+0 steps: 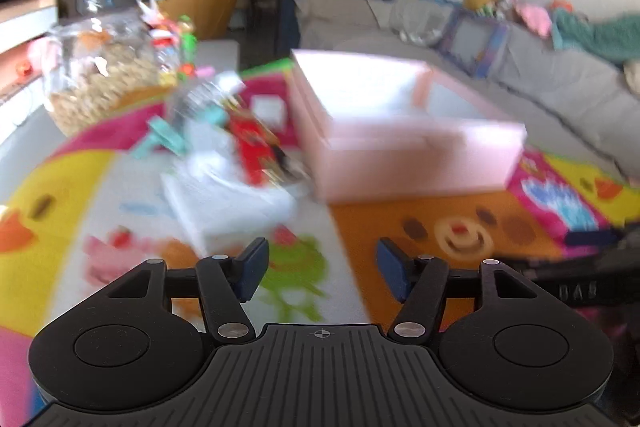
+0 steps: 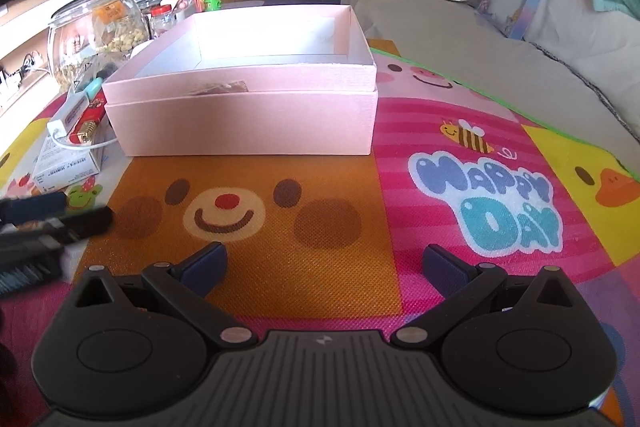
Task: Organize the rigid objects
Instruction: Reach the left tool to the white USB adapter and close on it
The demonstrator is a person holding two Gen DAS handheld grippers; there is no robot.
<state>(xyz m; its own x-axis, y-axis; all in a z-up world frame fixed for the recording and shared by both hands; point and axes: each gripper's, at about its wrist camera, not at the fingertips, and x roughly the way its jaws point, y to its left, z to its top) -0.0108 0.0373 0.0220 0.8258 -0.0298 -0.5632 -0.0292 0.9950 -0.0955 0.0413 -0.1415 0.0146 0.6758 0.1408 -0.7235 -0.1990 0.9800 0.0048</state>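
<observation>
An open pink box stands on the colourful mat, straight ahead of my right gripper, which is open and empty above the bear face. In the blurred left wrist view the pink box is ahead to the right. My left gripper is open and empty, just short of a white carton. A red packet, a teal item and other small objects lie in a pile beyond the carton. The pile also shows left of the box in the right wrist view, with the red packet and the white carton.
A large glass jar of snacks and small bottles stand behind the pile. A grey sofa runs along the right. The left gripper's fingers show at the left edge of the right wrist view.
</observation>
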